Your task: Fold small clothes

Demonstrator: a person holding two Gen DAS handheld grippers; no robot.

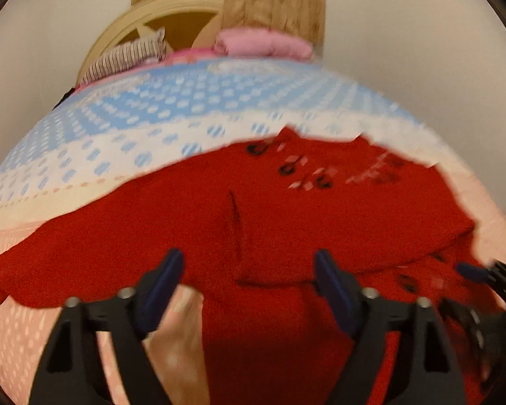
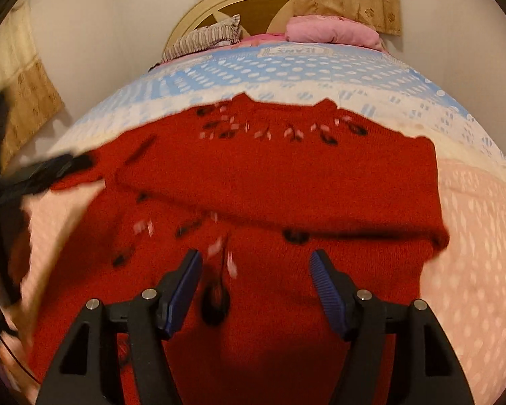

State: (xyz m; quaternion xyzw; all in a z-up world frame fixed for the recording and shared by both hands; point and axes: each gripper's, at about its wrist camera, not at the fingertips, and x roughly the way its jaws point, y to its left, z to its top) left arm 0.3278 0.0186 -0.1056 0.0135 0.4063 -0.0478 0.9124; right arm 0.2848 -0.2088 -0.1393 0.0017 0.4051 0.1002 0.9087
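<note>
Over the red sweater, both grippers gape.

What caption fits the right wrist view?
Open right gripper above a red knit sweater on the dotted bedspread.

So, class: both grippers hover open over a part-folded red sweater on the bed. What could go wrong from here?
1. The left gripper and right gripper are both open, so the folded-over layer of the red sweater may slip loose.
2. The bedspread lies beside the hem; a low pinch might catch it too.
3. Both views are blurred, so aim may be off.
</note>
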